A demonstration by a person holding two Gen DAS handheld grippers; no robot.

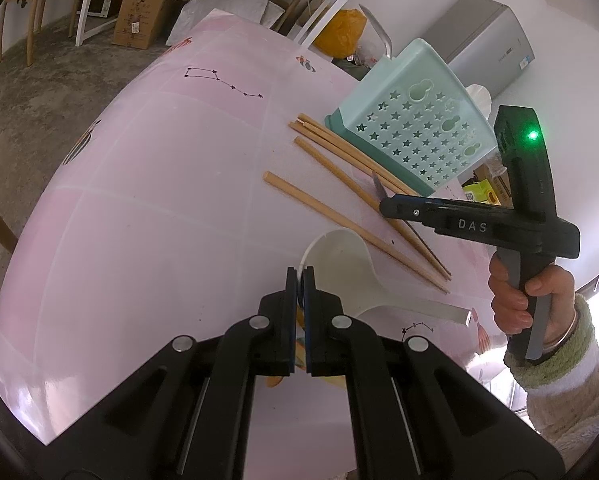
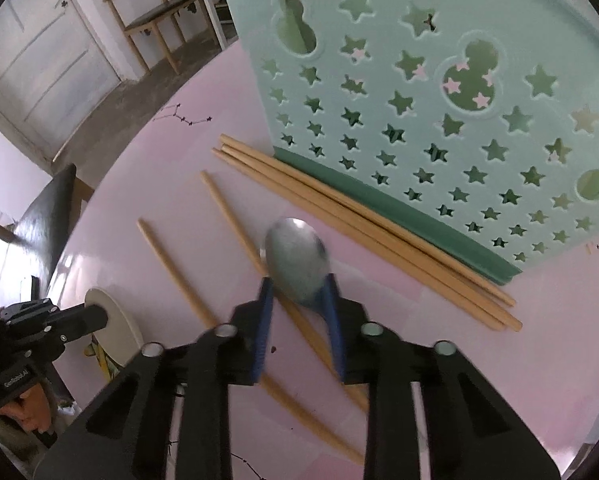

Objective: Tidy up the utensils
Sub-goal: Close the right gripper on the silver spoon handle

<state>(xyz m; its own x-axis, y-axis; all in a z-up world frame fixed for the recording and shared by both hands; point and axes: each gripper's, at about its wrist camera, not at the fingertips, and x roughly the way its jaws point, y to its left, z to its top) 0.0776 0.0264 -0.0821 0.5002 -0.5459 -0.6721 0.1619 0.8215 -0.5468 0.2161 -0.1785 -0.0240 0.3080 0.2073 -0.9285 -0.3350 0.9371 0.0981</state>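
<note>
Right gripper [image 2: 299,292] clamped on metal spoon [image 2: 297,254] bowl, apparently; lift straight, clear chopsticks [image 2: 363,216], drop into green caddy [image 2: 439,92].

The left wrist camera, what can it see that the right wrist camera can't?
Only the left wrist view shows the person's hand on the right tongs' handle, a silver fridge and cardboard boxes.

Only the right wrist view shows the metal spoon between the right tongs, and a white door.

Both show the wooden chopsticks on the pink table, the green star basket, and the left tongs shut on a white spoon.
</note>
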